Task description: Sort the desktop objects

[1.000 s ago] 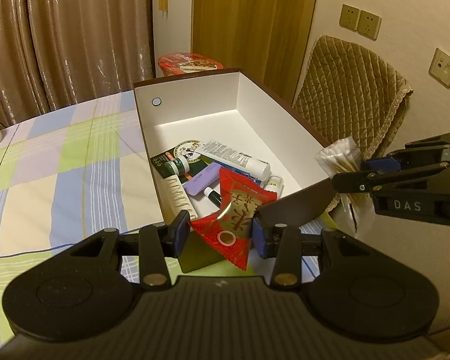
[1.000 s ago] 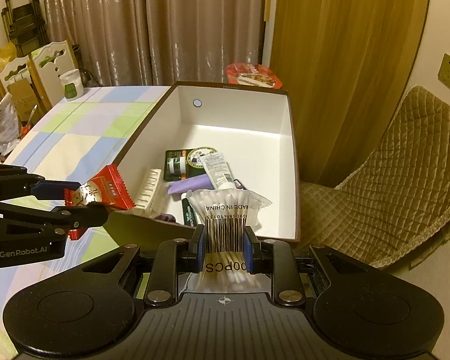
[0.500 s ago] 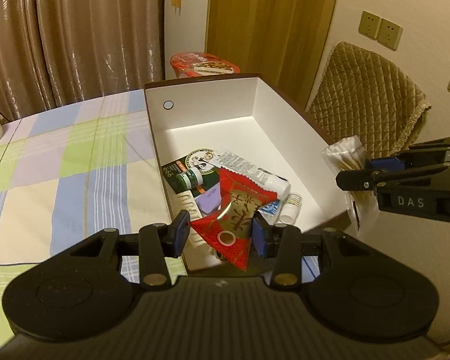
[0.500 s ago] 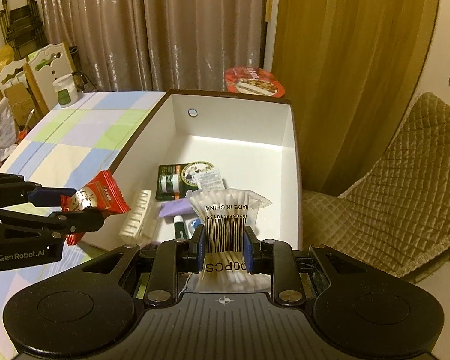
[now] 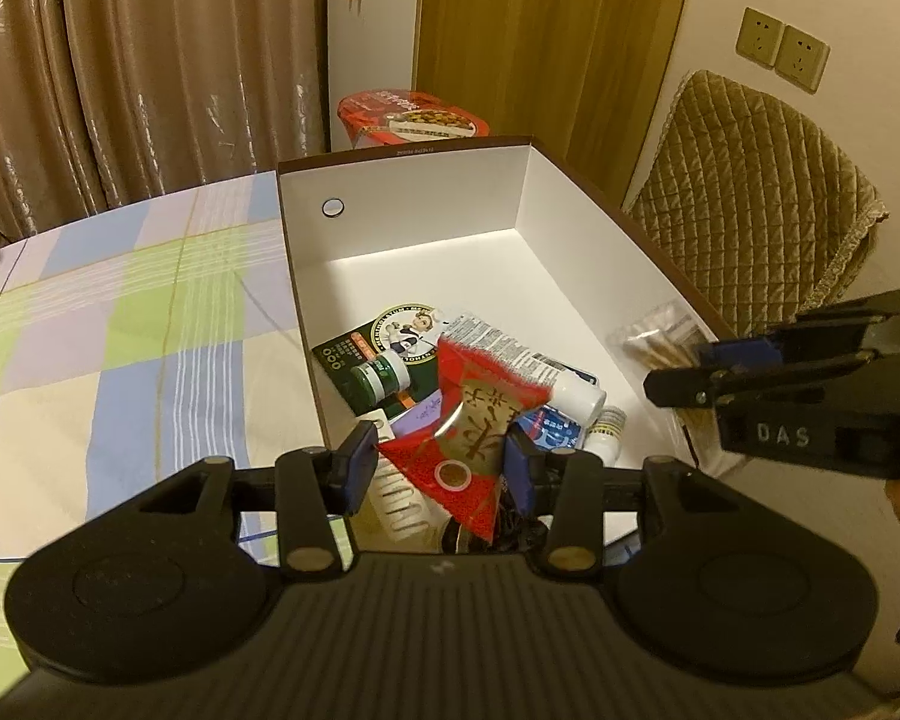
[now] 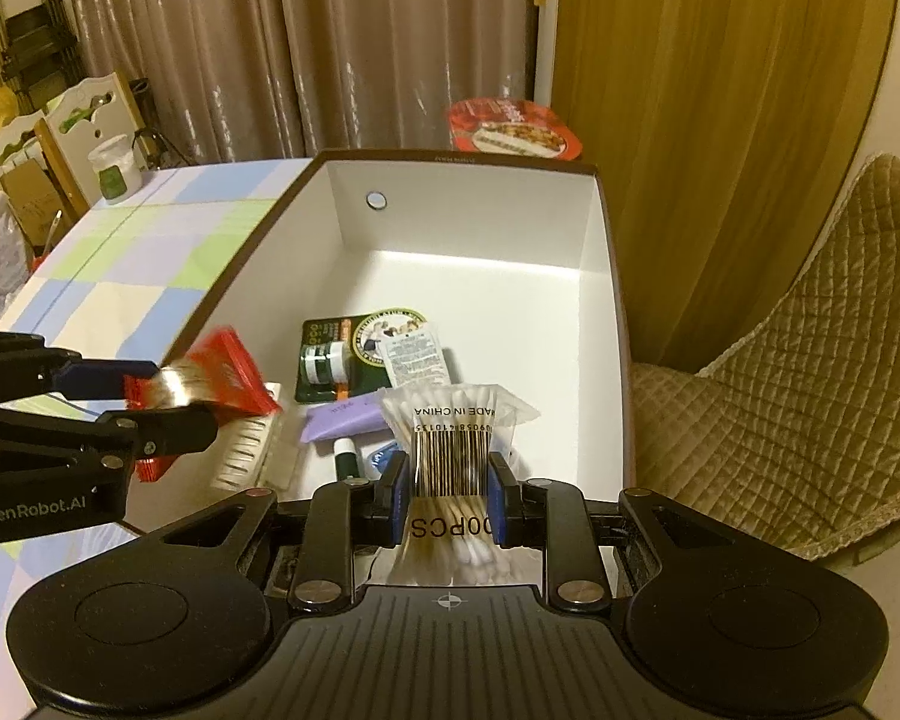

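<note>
Left tool [image 5: 438, 468] hangs above the near end of an open white box [image 5: 426, 180], a red packet [image 5: 480, 420] between its blue pads [image 5: 360, 465]; the jaws are easing apart, the packet tilted, its left corner against the left pad and its right edge by the right one. Right tool [image 6: 447, 501] — jaws drawn in tight — grips a clear bag of cotton swabs [image 6: 450, 438] by its barcoded middle, holding it over the box's near right side. Inside the box, all gathered toward the near end, lie a dark green carded item with a small green jar [image 6: 324, 360], a round-badged sachet [image 5: 405, 333], a white tube [image 5: 528, 363], a purple pack [image 6: 345, 423], a white comb-like piece [image 6: 252, 450] and a small white bottle [image 5: 606, 429]; the far half of the box floor is bare. The box stands on a worktop [image 5: 150, 312] covered in a blue, green and cream checked cloth — a red-lidded food tub [image 6: 513, 129] sits just behind it, and a quilted chair [image 6: 810, 372] stands to the right, beyond the worktop's edge.
</note>
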Action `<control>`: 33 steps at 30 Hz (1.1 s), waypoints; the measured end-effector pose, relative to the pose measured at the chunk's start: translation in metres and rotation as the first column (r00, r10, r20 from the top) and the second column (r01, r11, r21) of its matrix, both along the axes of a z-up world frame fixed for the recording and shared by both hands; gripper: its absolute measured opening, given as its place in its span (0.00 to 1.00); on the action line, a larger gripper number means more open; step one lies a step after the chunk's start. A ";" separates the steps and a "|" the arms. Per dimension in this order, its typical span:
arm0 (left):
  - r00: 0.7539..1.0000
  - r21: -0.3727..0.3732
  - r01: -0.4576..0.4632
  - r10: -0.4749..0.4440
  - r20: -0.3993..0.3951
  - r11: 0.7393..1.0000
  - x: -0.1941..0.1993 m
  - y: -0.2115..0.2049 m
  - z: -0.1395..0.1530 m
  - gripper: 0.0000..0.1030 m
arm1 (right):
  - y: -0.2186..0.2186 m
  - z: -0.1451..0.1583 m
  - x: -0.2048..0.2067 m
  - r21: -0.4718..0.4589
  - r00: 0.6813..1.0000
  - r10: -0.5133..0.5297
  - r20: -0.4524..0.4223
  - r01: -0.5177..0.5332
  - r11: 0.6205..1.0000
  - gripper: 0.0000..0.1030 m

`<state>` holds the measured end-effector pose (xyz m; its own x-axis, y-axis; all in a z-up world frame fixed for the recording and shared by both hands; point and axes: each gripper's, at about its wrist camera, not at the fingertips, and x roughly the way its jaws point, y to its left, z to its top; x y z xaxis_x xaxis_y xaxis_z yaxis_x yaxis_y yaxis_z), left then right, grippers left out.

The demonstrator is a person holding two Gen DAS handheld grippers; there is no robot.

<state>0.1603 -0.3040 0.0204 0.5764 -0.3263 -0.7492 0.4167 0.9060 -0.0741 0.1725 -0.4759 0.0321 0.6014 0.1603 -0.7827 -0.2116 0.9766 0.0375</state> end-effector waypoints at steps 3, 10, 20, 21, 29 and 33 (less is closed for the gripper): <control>1.000 -0.003 0.005 -0.005 -0.004 1.000 0.004 0.000 -0.001 0.46 | 0.000 -0.005 0.002 -0.005 1.000 0.007 -0.011 -0.007 1.000 0.23; 1.000 -0.020 -0.020 0.020 0.019 1.000 0.005 0.012 0.007 0.51 | 0.001 -0.011 0.004 -0.009 0.999 0.023 -0.023 -0.024 1.000 0.23; 0.998 -0.037 -0.055 0.056 0.039 0.998 0.003 0.024 0.016 0.56 | 0.007 -0.009 -0.002 0.001 0.998 0.049 0.034 -0.049 0.999 0.89; 0.998 -0.038 -0.056 0.057 0.039 0.998 0.002 0.024 0.016 0.56 | 0.007 -0.009 -0.002 -0.003 0.998 0.048 0.038 -0.048 0.999 0.89; 0.998 -0.039 -0.055 0.057 0.042 0.998 -0.003 0.025 0.017 0.59 | 0.005 -0.004 -0.009 -0.006 0.998 0.042 0.049 -0.042 0.999 0.89; 0.998 -0.041 -0.054 0.055 0.043 0.998 -0.007 0.024 0.018 0.63 | 0.004 -0.001 -0.015 -0.007 0.998 0.035 0.055 -0.035 0.999 0.89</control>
<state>0.1537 -0.2803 0.0385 0.6260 -0.3230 -0.7098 0.3704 0.9241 -0.0938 0.1574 -0.4715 0.0311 0.6380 0.1772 -0.7493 -0.2474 0.9687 0.0185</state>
